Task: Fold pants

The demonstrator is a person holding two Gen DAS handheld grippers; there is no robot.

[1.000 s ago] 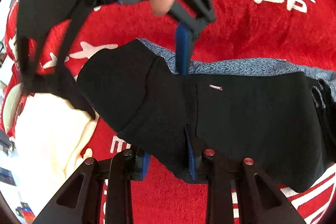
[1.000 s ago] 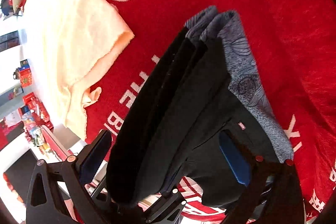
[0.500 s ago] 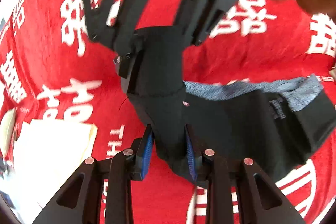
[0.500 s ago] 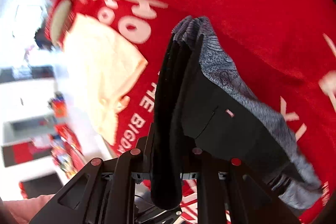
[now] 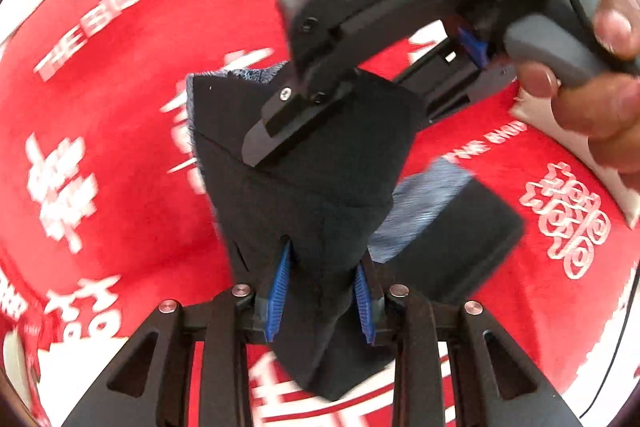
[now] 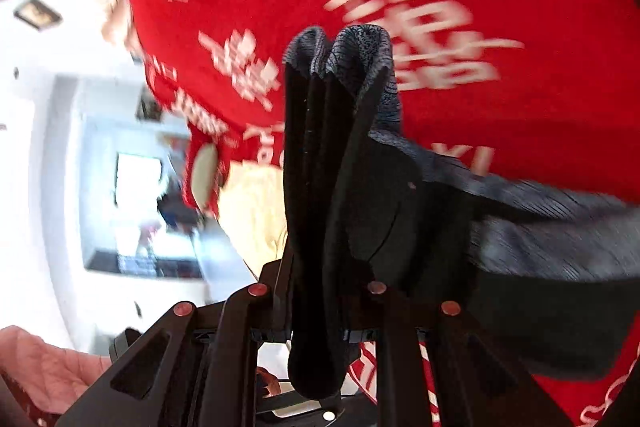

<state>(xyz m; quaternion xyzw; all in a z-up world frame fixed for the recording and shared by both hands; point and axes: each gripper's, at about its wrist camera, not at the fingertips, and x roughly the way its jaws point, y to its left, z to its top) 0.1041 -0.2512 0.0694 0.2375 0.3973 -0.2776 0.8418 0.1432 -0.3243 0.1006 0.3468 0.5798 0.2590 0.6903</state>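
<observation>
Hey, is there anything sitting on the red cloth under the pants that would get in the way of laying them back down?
Nothing visible does. Both grippers are shut on the pants, held above the red cloth, which looks bare beneath. A cream garment lies off to the side, apart from them.

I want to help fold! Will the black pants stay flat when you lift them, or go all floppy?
Probably floppy: the pants bunch into pleats inside the right claw and sag between it and the left claw. Likely light too, since two small pinches hold them up.
</observation>
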